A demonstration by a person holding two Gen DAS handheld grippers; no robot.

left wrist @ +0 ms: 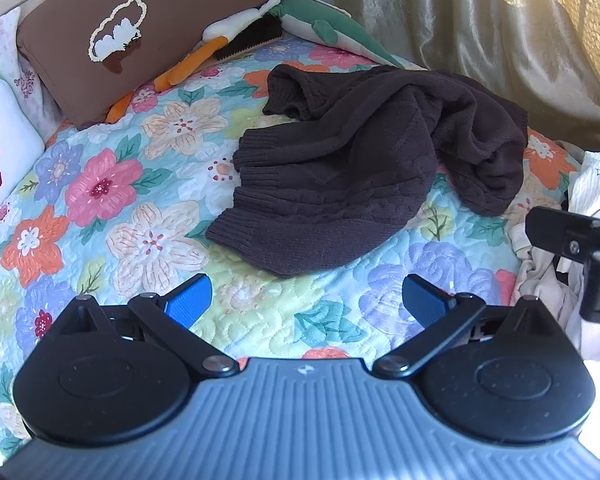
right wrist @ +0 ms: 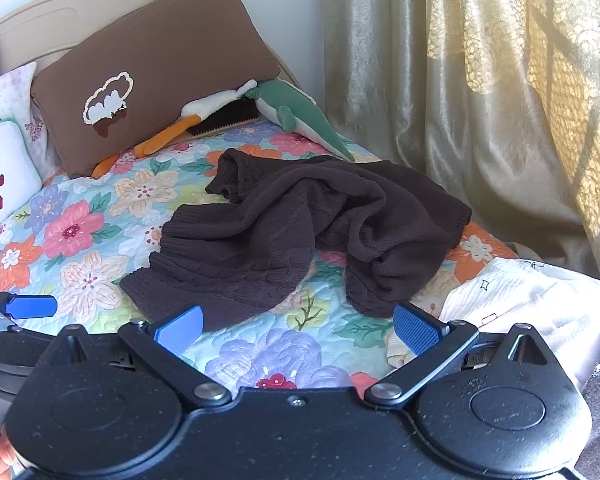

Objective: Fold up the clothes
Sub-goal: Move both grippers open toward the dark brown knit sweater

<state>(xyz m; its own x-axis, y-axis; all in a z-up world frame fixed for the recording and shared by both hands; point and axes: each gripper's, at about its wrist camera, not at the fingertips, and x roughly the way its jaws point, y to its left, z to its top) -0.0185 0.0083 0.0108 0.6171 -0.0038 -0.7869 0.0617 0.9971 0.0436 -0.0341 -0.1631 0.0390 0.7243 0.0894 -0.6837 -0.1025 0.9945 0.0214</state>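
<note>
A dark brown knitted sweater (left wrist: 360,160) lies crumpled on the floral quilt (left wrist: 112,216), ribbed hem toward the left; it also shows in the right wrist view (right wrist: 284,232). My left gripper (left wrist: 306,300) is open and empty, hovering over the quilt just short of the sweater's near edge. My right gripper (right wrist: 298,328) is open and empty, also just short of the sweater's near edge. The left gripper's blue fingertip (right wrist: 32,306) shows at the left edge of the right wrist view.
A brown pillow (right wrist: 156,68), white cushions (right wrist: 4,168), a plush toy (right wrist: 296,116) and a brush (right wrist: 228,120) lie at the headboard. A pile of pale clothes (right wrist: 520,300) sits at the right bed edge. A gold curtain (right wrist: 480,100) hangs behind.
</note>
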